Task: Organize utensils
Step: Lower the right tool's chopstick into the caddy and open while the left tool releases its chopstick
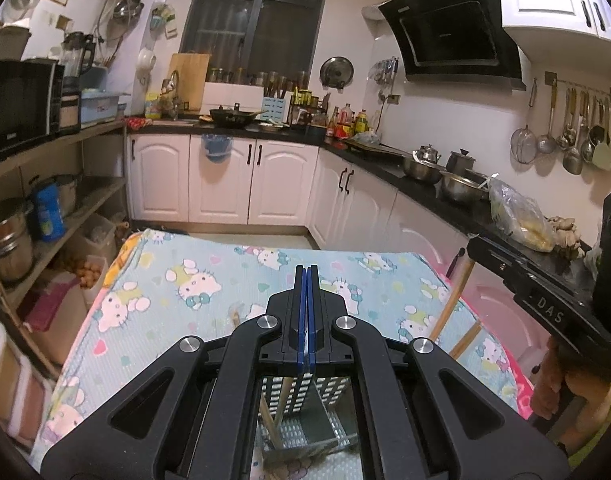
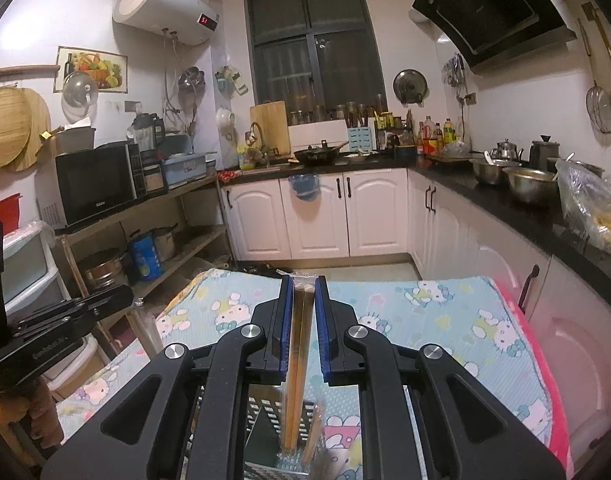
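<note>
In the right wrist view my right gripper (image 2: 304, 284) is shut on a pair of wooden chopsticks (image 2: 297, 344) in a clear sleeve, held upright. Their lower ends reach into a perforated metal utensil holder (image 2: 265, 432) below the fingers. In the left wrist view my left gripper (image 1: 307, 270) is shut and empty, its blue pads pressed together above the same metal holder (image 1: 305, 408), which has a wooden stick leaning inside. The chopsticks (image 1: 451, 304) and the right gripper body (image 1: 545, 300) show at the right of that view.
The holder stands on a table with a Hello Kitty cloth (image 1: 193, 280). A black counter (image 2: 525, 208) with steel bowls and a plastic bag runs along the right. Shelves (image 2: 105, 216) with a microwave stand on the left. White cabinets (image 1: 225, 176) are behind.
</note>
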Tool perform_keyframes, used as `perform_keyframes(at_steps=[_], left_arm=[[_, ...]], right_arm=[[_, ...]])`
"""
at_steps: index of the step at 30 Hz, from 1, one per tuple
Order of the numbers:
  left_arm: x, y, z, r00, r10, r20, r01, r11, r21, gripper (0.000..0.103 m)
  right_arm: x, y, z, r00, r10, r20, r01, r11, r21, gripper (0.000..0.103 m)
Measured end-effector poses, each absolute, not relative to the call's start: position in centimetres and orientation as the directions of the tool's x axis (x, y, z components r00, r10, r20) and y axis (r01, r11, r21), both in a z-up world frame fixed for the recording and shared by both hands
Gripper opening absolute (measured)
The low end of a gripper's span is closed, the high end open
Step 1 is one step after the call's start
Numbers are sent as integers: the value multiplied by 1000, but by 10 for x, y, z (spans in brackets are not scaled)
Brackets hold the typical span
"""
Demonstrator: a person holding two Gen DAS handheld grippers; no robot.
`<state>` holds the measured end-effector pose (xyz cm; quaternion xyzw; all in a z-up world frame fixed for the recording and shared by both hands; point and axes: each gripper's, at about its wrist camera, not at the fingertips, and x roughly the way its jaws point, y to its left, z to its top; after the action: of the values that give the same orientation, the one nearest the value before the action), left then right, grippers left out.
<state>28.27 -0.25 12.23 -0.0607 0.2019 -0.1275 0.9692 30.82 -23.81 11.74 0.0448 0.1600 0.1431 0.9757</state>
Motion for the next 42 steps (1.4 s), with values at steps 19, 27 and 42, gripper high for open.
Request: perform_keyframes(at_steps=[19, 27, 42], left_arm=[[279, 3, 100, 864, -286, -414, 220, 955, -199, 0], [272, 11, 94, 866, -276, -416, 203, 956, -212, 0], [257, 25, 92, 863, -264, -431, 178, 957, -230, 0]], right_arm=[[306, -234, 88, 907, 260, -331, -233, 965, 121, 11], [295, -236, 86, 904, 261, -339, -238, 965, 107, 12], [279, -244, 92, 890, 268, -369, -244, 963, 110, 14]])
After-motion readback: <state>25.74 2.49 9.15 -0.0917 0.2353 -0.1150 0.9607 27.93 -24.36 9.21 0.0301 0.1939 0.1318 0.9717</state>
